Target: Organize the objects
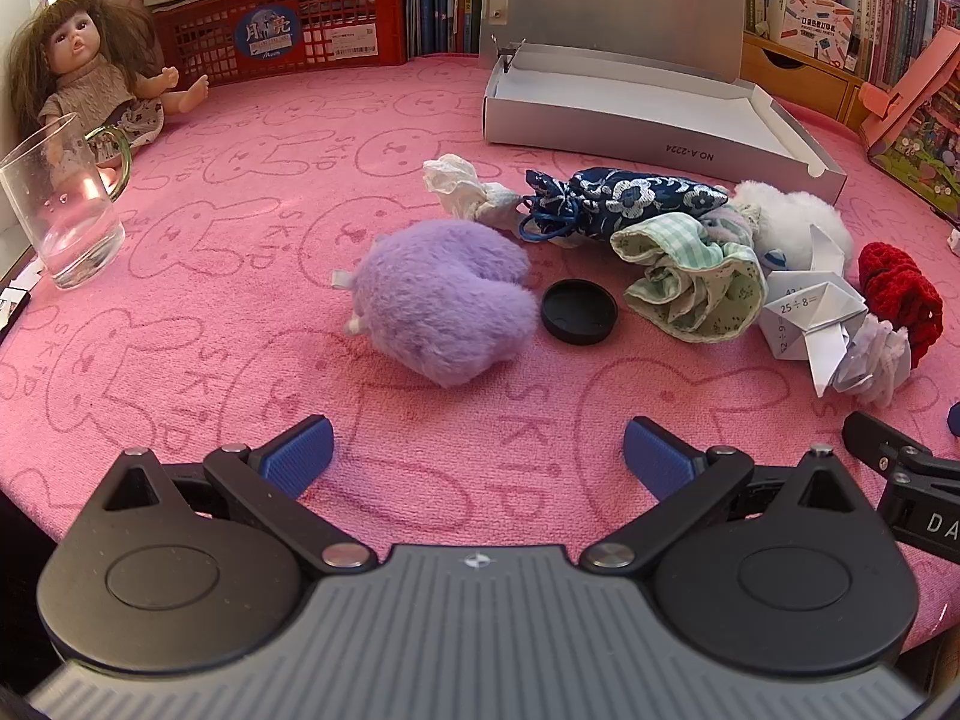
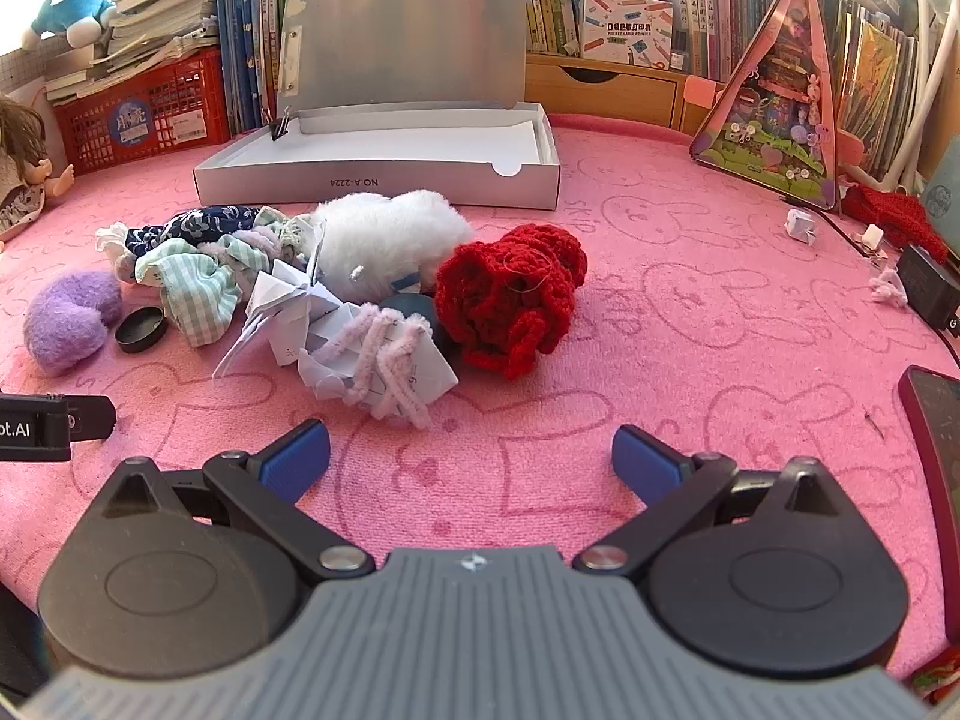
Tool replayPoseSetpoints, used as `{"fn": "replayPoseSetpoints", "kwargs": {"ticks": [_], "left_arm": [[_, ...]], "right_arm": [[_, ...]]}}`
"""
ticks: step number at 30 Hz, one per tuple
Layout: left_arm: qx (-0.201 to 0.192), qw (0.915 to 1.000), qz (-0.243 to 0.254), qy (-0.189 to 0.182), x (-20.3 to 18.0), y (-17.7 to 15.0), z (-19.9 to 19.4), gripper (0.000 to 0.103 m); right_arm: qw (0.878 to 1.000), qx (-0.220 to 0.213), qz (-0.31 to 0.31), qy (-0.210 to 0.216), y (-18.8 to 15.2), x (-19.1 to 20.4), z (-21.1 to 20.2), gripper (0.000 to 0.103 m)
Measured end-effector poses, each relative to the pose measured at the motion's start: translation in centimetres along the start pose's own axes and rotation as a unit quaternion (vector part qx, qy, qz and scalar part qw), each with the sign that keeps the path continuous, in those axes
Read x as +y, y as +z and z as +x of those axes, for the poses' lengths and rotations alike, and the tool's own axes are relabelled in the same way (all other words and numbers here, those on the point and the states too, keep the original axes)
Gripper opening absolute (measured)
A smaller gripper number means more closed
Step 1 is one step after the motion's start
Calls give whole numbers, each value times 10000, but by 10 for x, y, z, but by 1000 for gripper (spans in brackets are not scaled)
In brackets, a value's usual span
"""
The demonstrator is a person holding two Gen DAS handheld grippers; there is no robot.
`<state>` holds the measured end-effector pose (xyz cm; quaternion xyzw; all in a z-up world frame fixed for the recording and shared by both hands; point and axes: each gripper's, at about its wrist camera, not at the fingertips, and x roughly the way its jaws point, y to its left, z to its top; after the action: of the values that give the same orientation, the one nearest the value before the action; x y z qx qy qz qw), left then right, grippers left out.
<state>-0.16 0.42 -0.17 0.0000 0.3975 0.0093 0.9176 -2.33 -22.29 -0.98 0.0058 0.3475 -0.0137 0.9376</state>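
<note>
A pile of small things lies on the pink mat before an open silver box (image 1: 606, 132) (image 2: 384, 183): a purple plush (image 1: 444, 306) (image 2: 69, 315), a black lid (image 1: 579, 311) (image 2: 141, 329), a blue floral pouch (image 1: 624, 198), a green checked cloth (image 1: 696, 276) (image 2: 192, 288), a white plush (image 2: 390, 240), folded paper (image 1: 804, 318) (image 2: 300, 312) and red crochet (image 2: 510, 294) (image 1: 900, 294). My left gripper (image 1: 478, 456) is open and empty, a little short of the purple plush. My right gripper (image 2: 471, 456) is open and empty, short of the red crochet.
A glass mug (image 1: 60, 204) and a doll (image 1: 90, 72) are at the left. A red crate (image 1: 288, 30) and books line the back. A triangular toy box (image 2: 774, 114), a black adapter (image 2: 927, 288) and a phone (image 2: 936, 420) are at the right.
</note>
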Motion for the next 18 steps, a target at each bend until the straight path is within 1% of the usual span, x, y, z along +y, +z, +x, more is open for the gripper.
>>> {"fn": "replayPoseSetpoints", "kwargs": {"ticks": [12,18], "left_arm": [[-153,9999,-16,19,-1,-5,-2,103],[-227,9997,0,15,-1,-7,-3,103]], "right_arm": [[10000,13,18,1,1,-1,1,103],[10000,-76,38,-11,-1,0,0,103]]}}
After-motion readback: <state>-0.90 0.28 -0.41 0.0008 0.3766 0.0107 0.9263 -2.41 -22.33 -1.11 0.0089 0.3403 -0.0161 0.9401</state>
